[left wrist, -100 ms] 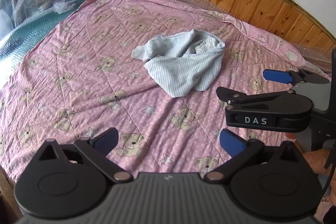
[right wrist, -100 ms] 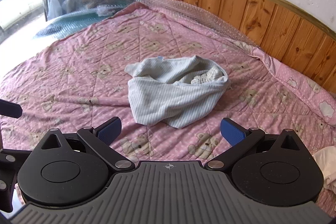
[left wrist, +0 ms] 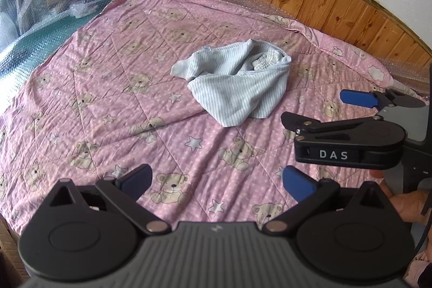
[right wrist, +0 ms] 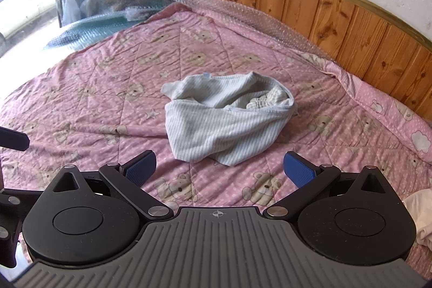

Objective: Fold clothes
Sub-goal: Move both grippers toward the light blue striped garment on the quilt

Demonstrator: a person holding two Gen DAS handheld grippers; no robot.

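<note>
Garment (right wrist: pixel 226 118), pale striped and crumpled, lies mid-bed on the pink quilt (right wrist: pixel 108 88); which kind we can't tell while it's bunched; left hand-held gripper (left wrist: pixel 216 181) and right hand-held gripper (right wrist: pixel 220 166) hover near, jaws wide, empty; we'd pinch two outer edges and spread it flat first.

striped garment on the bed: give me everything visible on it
The striped garment is small, pale blue-and-white with fine stripes, apparently soft knit. It lies crumpled and unfolded near the middle of the pink quilt, one end trailing left, the body bunched into a loose pouch. A gathered, puckered whitish band shows inside the opening, and a small blue tag sits at the top edge. Only the quilt touches it; neither gripper reaches it.
</note>
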